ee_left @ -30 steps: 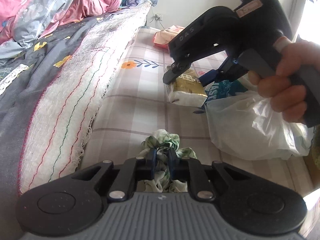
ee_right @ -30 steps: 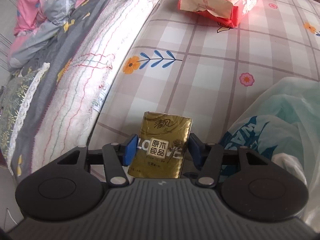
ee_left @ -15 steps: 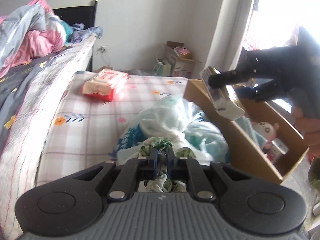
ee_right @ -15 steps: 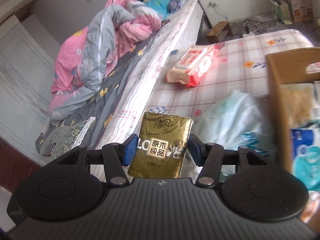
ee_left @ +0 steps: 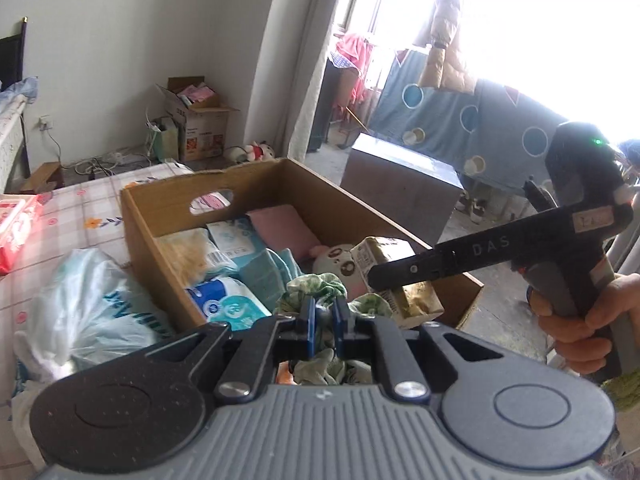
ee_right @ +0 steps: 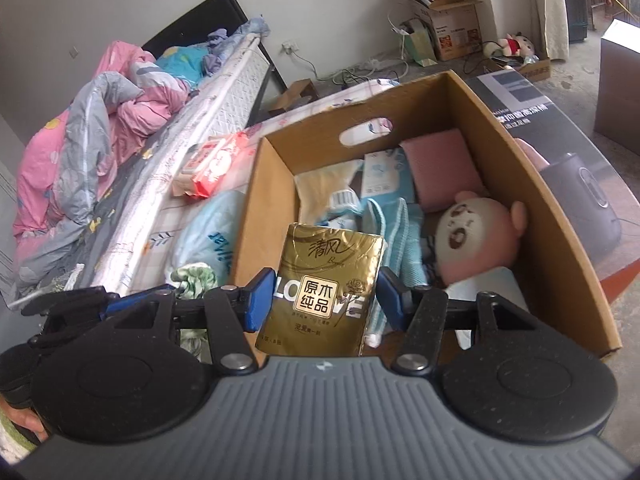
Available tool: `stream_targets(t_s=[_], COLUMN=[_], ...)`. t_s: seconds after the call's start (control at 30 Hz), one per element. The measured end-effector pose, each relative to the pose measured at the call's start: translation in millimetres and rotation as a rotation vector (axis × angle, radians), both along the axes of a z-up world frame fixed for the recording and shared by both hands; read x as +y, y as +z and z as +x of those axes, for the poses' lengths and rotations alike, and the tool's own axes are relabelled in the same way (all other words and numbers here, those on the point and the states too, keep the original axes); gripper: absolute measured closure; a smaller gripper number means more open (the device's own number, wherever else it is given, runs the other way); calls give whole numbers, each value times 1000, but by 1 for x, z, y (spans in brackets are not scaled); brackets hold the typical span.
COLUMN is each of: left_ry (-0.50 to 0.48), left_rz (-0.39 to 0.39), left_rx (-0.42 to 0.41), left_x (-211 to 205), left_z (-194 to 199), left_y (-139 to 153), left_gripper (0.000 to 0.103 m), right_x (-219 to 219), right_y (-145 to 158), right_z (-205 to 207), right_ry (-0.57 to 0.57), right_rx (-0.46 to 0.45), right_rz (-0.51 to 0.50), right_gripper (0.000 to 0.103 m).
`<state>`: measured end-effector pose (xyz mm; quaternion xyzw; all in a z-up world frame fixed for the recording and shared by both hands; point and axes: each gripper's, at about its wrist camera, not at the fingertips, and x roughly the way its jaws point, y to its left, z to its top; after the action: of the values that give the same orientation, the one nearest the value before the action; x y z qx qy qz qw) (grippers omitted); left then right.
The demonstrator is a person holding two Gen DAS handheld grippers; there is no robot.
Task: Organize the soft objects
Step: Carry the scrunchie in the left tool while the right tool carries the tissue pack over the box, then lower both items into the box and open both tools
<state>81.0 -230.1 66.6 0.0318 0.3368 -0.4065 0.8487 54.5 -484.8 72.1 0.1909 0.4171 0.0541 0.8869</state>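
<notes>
While both hands hang over the cardboard box (ee_right: 560, 236), each pair of tongs is clamped on its own soft thing. The right tongs (ee_right: 326, 300) pinch a gold tissue pack (ee_right: 324, 292) between blue pads, the pack upright and poised above the box's near end; in the left wrist view the same pack (ee_left: 416, 300) sits above the box's right-hand wall, with the right tongs (ee_left: 380, 276) reaching in from the right and the person's right hand (ee_left: 580, 332) around the handle. The left tongs (ee_left: 323, 320) are closed tight on a green-and-white scrunchie (ee_left: 316, 284), held over the box's near edge; from the right wrist view that scrunchie (ee_right: 194, 280) is just outside the box's left wall. Inside the box lie a pink cushion (ee_right: 444, 168) at the far end, a pale plush doll (ee_right: 476, 236) by the right wall, a light blue towel (ee_right: 394, 232) in the middle, and blue-and-white tissue packs (ee_left: 228, 300). Against the box's left wall slumps a white plastic bag (ee_left: 88, 308), and farther beyond it on the checked mattress (ee_left: 80, 216) lies a red wet-wipe pack (ee_right: 208, 172).
</notes>
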Motion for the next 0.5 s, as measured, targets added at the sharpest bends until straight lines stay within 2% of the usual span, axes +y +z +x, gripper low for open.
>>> stream_targets(t_s=[0.13,0.23,0.37,0.43,0.5], left_ry=[-15,-21,-32,-30,-25], left_rz=[53,128,173,181,177], left_rx=[72,122,165,170,174], left_x=[-36,-58,-71,-73,-75], left_z=[11,19,24,24,27], left_y=[-27,-49,-70,-75,-76], left_gripper=[93,92,89,85,72], right_x=[-13,-19,-20,-19,-20], right_y=[-17,-25,-34,-38,-40], right_z=[0,3,10,13,19], right_ry=[4,17,55,74,87], right_rx=[54,78,114,133,154], right_rz=[-28,-31,-53,-69,-78], right_gripper=[49,49,49,48,48])
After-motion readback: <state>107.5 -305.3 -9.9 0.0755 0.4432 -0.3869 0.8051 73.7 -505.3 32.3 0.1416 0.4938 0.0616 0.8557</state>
